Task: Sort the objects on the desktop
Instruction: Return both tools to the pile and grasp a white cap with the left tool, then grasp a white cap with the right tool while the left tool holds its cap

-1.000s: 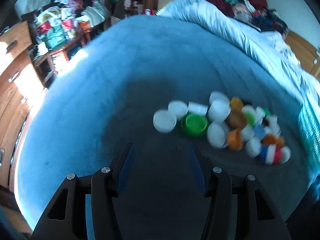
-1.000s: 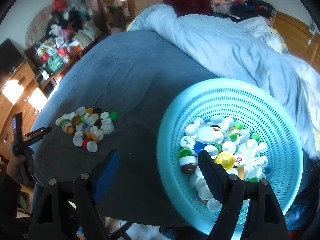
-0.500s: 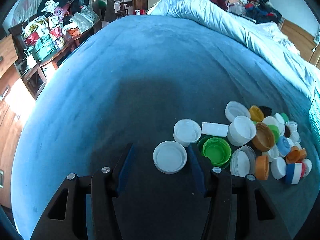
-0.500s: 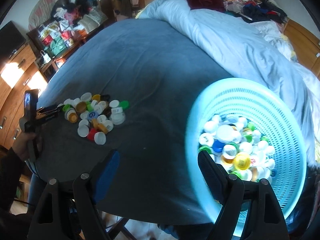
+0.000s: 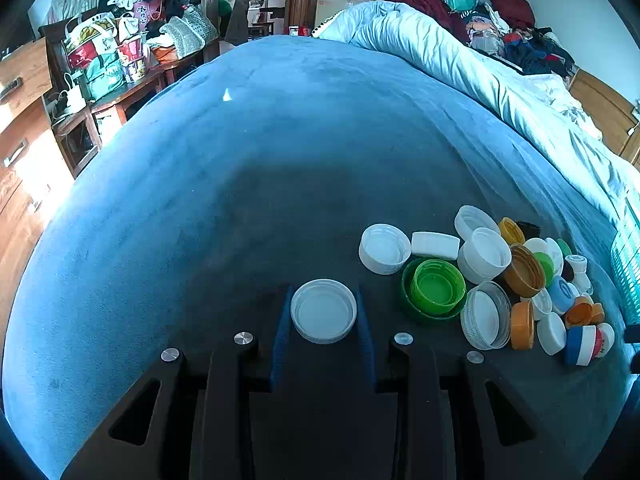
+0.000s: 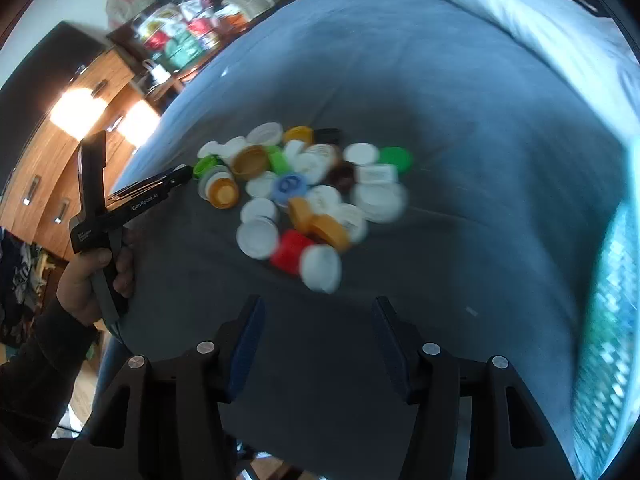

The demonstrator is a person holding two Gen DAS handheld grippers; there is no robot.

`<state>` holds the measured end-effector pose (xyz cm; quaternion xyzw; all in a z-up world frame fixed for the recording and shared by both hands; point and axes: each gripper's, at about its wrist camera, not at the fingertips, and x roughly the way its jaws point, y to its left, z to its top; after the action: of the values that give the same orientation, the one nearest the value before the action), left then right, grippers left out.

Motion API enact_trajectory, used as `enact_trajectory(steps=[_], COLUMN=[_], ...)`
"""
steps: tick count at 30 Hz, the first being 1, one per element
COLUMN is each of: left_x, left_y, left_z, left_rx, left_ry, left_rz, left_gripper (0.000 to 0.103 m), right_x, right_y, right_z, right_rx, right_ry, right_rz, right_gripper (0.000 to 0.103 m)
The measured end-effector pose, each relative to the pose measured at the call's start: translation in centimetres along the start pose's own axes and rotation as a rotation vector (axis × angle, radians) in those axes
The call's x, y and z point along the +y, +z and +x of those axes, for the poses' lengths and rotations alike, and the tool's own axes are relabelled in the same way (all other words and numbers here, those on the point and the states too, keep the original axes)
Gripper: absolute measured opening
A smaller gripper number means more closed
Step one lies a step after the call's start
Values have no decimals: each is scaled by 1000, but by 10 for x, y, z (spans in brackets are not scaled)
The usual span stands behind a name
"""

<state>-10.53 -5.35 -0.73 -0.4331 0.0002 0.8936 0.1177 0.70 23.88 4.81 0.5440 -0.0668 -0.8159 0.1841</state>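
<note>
A pile of plastic bottle caps [image 5: 500, 280] in white, green, orange and blue lies on the grey-blue bedspread [image 5: 280, 140]. My left gripper [image 5: 322, 295] is shut on a wide white cap [image 5: 323, 314] that rests open side up at the pile's left edge, with both blue pads against its rim. In the right wrist view the same pile [image 6: 304, 192] lies ahead, blurred. My right gripper [image 6: 318, 306] hovers short of it, its jaws closing with nothing between them. The left gripper [image 6: 182, 174], held by a hand [image 6: 92, 280], reaches the pile from the left.
A turquoise perforated basket [image 6: 612, 320] stands at the right, its edge also showing past the pile [image 5: 628, 264]. A rumpled pale duvet [image 5: 480, 80] lies along the far right of the bed. Wooden drawers [image 6: 60, 168] and a cluttered shelf [image 5: 112, 64] stand to the left.
My left gripper has come up to the wide white cap and closed on it. My right gripper has swung from the basket to the cap pile, sunk lower, and its jaws have narrowed.
</note>
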Motion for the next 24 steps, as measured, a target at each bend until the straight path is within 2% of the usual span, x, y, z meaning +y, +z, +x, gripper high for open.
enact_trajectory(steps=[1,3,5,7,10,17,21,24], left_x=[1,-1,0,1,1,0,-5,-5], left_y=[0,1,1,1,1,1,1,-3], left_z=[0,1,1,1,2,2,-5,-15], left_rx=[0,0,0,0,0,0,-15,-24], left_ry=[-4,-8,-12,-11,-11,-6,30,46], left_rz=[-3,-7,-11,-10,-9,-4,16,-5], left_gripper=[27,27,27,27,27,27,26,26], right_x=[0,-1,-1,-4,-8,-20,-11,2], right_y=[4,10,11,9,4,-2,-1,-2], right_z=[6,19,31,32,24,11,-10,-32], right_rx=[3,20,51,45,15,-13,-64,-106], right_ry=[6,25,19,5,-12,-41,-64,-72], right_rz=[3,13,9,12,28,61,27,-8], right_gripper=[59,50,28,18,14,13,13,13])
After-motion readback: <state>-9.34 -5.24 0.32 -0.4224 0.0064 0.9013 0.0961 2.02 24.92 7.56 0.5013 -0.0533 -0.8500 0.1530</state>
